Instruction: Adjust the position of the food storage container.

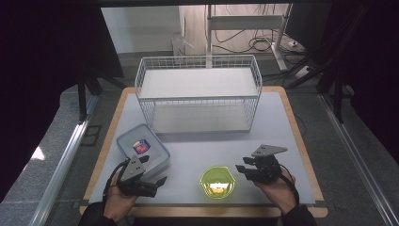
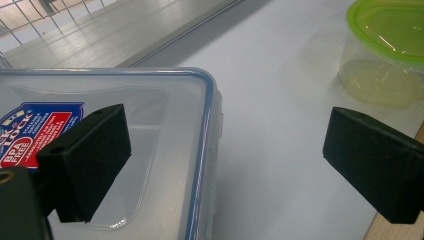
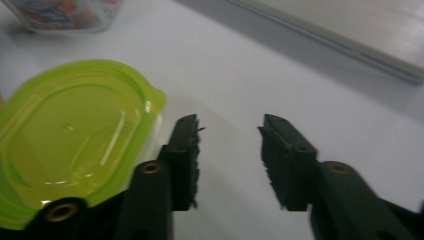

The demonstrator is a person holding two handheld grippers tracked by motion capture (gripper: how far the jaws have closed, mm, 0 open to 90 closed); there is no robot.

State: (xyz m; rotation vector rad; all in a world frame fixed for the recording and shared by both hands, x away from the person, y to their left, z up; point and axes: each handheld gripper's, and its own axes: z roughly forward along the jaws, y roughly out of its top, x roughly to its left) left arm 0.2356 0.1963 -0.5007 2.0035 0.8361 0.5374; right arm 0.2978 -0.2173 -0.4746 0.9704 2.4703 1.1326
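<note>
- High view: a clear rectangular container (image 1: pixel 142 148) with a blue-rimmed lid lies at the front left of the white table (image 1: pixel 273 127); its lid bears a red and blue label, too small here to read. A round tub with a green lid (image 1: pixel 217 182) sits at the front middle. A white wire rack (image 1: pixel 197 92) stands at the back.
- High view: the left gripper (image 1: pixel 157 181), held in a hand that comes in from the bottom edge, lies low just beside the clear container's near corner. The right gripper (image 1: pixel 241 168) points left towards the green-lidded tub, just beside it.
- Left gripper view: the label (image 2: pixel 35 131) reads "LOCK" and "BPA FREE"; the finer print is illegible. The jaws stand wide apart, one over the lid, the other over bare table, pressing on nothing.
- Right gripper view: no writing shows on the green lid (image 3: pixel 75 135). The jaws are partly closed with a gap between them and only table in it; the left jaw is just beside the tub's rim, and whether it touches I cannot tell.
</note>
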